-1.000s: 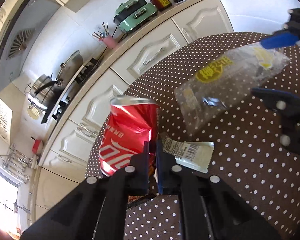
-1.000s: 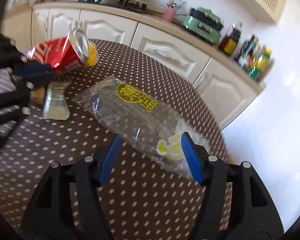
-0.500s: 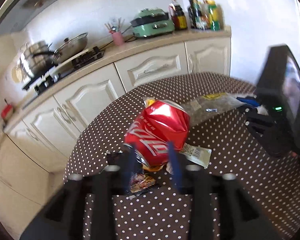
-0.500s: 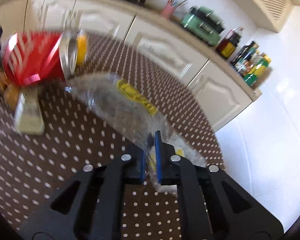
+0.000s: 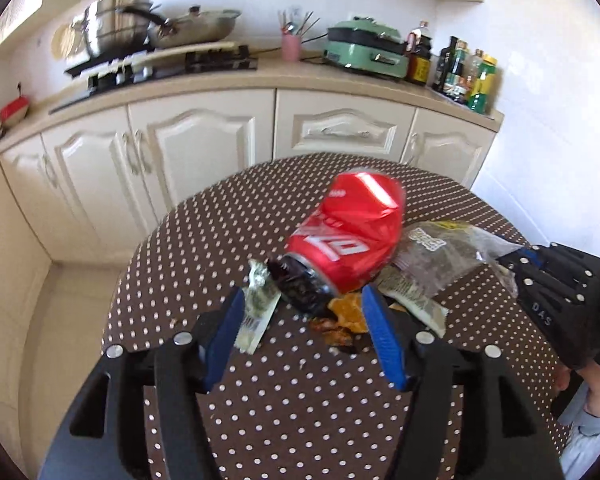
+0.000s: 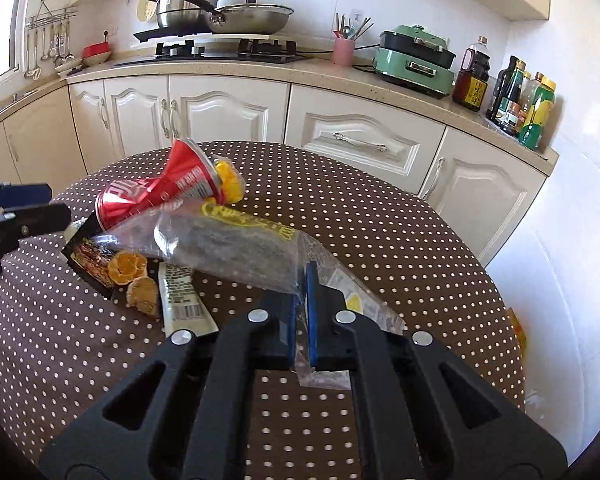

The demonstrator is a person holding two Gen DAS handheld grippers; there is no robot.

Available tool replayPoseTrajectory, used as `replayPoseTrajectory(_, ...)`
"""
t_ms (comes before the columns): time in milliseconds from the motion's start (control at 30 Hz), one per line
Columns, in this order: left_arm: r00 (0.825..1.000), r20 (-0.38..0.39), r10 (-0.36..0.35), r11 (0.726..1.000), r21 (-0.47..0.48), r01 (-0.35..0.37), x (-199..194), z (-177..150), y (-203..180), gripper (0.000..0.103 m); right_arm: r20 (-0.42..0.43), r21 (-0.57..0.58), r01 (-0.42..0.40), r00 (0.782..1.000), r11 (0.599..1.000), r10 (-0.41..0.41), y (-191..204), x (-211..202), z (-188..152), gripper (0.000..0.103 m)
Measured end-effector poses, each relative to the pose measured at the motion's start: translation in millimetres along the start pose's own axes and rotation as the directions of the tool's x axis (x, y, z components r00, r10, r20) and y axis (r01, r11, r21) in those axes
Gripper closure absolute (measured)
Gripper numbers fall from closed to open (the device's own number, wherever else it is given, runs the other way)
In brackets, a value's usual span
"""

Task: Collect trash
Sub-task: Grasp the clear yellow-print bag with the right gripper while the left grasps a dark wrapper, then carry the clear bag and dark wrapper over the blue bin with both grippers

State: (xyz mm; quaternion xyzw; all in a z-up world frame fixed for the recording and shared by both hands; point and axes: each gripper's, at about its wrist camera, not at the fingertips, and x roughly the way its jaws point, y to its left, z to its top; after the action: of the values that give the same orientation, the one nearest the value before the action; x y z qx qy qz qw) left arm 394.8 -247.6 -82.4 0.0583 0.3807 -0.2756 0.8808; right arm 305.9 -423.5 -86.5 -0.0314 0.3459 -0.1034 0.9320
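Observation:
A crushed red soda can (image 5: 348, 232) lies on the brown polka-dot table (image 5: 204, 240), just beyond my left gripper (image 5: 302, 316), which is open and empty. The can also shows in the right wrist view (image 6: 156, 196). My right gripper (image 6: 303, 280) is shut on a clear plastic bag with yellow print (image 6: 236, 240), holding its near end; the bag also shows in the left wrist view (image 5: 444, 252). Orange peel pieces (image 6: 126, 266), a white barcode wrapper (image 6: 184, 296) and a dark snack wrapper (image 6: 88, 256) lie by the can. A small wrapper (image 5: 256, 304) lies by the left finger.
White kitchen cabinets (image 6: 228, 116) stand behind the round table. The counter carries pots (image 6: 192, 4), a pink utensil cup (image 6: 343, 50), a green cooker (image 6: 414, 58) and bottles (image 6: 520, 100). The table edge drops to the floor at right (image 6: 540, 280).
My left gripper let go of the red can, opened and drew back; the can now lies on the table. My right gripper closed on the clear bag.

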Motion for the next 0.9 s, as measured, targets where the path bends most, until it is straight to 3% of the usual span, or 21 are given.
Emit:
replayPoseTrajectory(200,0.995,-0.085,-0.061,0.997,-0.055,0.056,28.9,-9.9,0.2,0.045,-0.019,-0.028,-0.021,1.000,0.999,0.020,25.3,2.6,-5.1,0.099)
replayPoseTrajectory(300,0.986,-0.136,-0.097,0.993,-0.082,0.087,43.9,-14.2,0.2,0.090,-0.028,-0.035,-0.026,0.999,0.999,0.025,33.9,2.0,-7.8,0.099)
replayPoseTrajectory(400,0.985,-0.113,-0.131,0.987,-0.103,0.120,41.2,-18.0,1.6,0.101,-0.024,-0.041,-0.029,0.999,0.999,0.028,39.1,-4.0,-9.3,0.099)
replayPoseTrajectory(600,0.986,-0.063,-0.155,0.987,-0.042,0.152,0.5,-32.4,0.5,0.102,0.017,-0.041,-0.036,0.999,0.999,0.037,48.4,-33.6,-9.6,0.099)
replayPoseTrajectory(900,0.986,0.052,-0.160,0.980,-0.108,0.165,-81.0,-59.0,45.0,0.102,0.097,-0.076,-0.093,0.990,0.993,0.100,91.7,-90.1,1.5,0.099)
